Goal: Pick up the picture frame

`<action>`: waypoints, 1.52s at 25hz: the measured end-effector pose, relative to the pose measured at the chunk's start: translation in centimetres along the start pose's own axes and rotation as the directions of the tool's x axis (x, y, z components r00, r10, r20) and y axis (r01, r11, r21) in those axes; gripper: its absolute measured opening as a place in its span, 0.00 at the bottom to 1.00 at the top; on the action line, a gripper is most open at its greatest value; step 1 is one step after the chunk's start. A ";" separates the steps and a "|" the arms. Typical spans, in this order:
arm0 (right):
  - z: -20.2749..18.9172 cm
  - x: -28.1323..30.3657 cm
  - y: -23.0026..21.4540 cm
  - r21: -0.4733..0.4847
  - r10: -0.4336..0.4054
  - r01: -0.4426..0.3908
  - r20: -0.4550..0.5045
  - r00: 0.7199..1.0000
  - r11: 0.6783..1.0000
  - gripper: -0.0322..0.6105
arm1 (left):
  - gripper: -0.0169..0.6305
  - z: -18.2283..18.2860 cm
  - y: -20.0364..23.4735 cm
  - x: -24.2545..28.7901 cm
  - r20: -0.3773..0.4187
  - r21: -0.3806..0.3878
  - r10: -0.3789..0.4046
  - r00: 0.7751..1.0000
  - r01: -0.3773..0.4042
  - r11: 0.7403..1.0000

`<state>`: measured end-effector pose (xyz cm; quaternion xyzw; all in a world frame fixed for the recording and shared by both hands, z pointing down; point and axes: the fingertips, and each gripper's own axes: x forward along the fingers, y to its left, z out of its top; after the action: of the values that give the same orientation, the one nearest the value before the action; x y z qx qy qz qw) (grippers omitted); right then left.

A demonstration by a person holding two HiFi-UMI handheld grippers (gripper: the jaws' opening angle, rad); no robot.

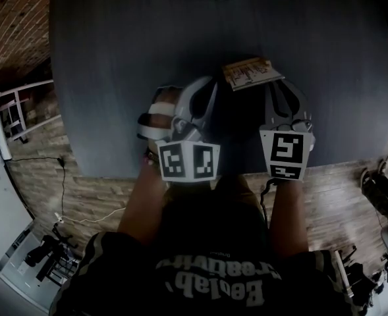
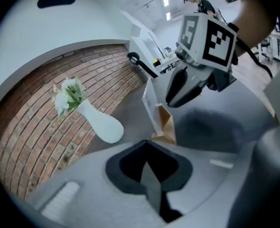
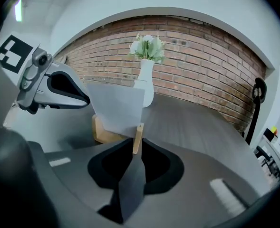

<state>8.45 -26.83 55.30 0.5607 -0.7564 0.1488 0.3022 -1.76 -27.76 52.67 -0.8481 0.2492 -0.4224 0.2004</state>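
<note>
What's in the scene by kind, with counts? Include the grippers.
picture frame: 1
white vase with flowers: 1
grippers: 2 (left gripper, right gripper)
Total: 4

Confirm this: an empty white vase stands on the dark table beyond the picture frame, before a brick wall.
Not empty: the right gripper view shows the white vase holding white flowers. The rest holds: it stands on the dark table beyond the picture frame, before a brick wall.
</note>
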 end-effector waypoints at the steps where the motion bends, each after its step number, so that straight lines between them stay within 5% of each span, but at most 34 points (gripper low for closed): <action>1: -0.2 0.0 0.0 0.008 0.007 -0.007 -0.004 1.000 1.000 0.16 | 0.03 0.1 0.0 0.2 -0.001 0.001 0.000 1.000 0.000 1.000; 38: -1.0 3.7 -0.1 0.077 0.061 -0.058 -0.035 0.998 0.995 0.18 | 0.03 -0.5 -0.1 3.2 -0.001 -0.012 -0.037 0.999 0.037 0.999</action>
<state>8.11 -29.12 58.35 0.5463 -0.7607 0.1970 0.2901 -0.52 -29.68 55.00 -0.8535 0.2360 -0.4252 0.1872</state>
